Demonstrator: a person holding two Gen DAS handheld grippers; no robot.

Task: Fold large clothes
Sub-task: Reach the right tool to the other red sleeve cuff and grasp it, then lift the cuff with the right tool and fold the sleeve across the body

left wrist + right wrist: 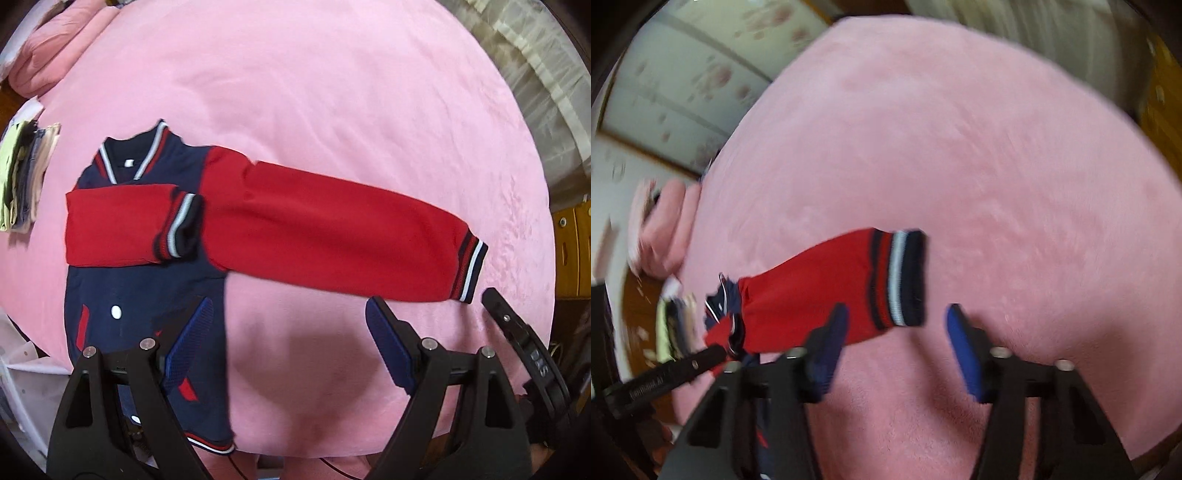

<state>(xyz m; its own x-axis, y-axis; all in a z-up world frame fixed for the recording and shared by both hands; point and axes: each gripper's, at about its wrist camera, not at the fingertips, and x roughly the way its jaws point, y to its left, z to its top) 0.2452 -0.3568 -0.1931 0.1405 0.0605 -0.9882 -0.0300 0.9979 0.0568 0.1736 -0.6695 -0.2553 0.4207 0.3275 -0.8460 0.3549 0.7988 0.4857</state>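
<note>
Fleece covers the bed [332, 92], a soft pink plush with a faint nap and shallow wrinkles, and on it lies the jacket [147, 288], a navy baseball-style piece with red sleeves, spread flat toward the bed's left edge with its collar [147, 155] pointing to the far side. The collar is ribbed knit, striped red, white and navy, and the hem at the near edge carries the same banding. One sleeve [110, 225] is folded across the chest, its ribbed cuff resting about mid-body; the other sleeve [332, 240] stretches straight out across the fleece toward the bed's right edge and ends in a striped cuff [469, 273]. A round white snap [116, 312] sits on the navy front beside a slanted red pocket trim. The left gripper [288, 332] hangs over the jacket's lower body and the bare fleece beside it, its two blue textured pads spread wide with nothing between them. The right gripper [894, 339] is likewise released, pads apart, hovering just before the outstretched cuff, one pad overlapping the red sleeve fabric in its blurred view; whether it touches the cloth cannot be told. Its black finger also shows just beside that cuff in the left view. A stack of folded clothes [22, 177] lies by the left edge, and a rolled pink quilt [55, 44] sits at the far left corner.
</note>
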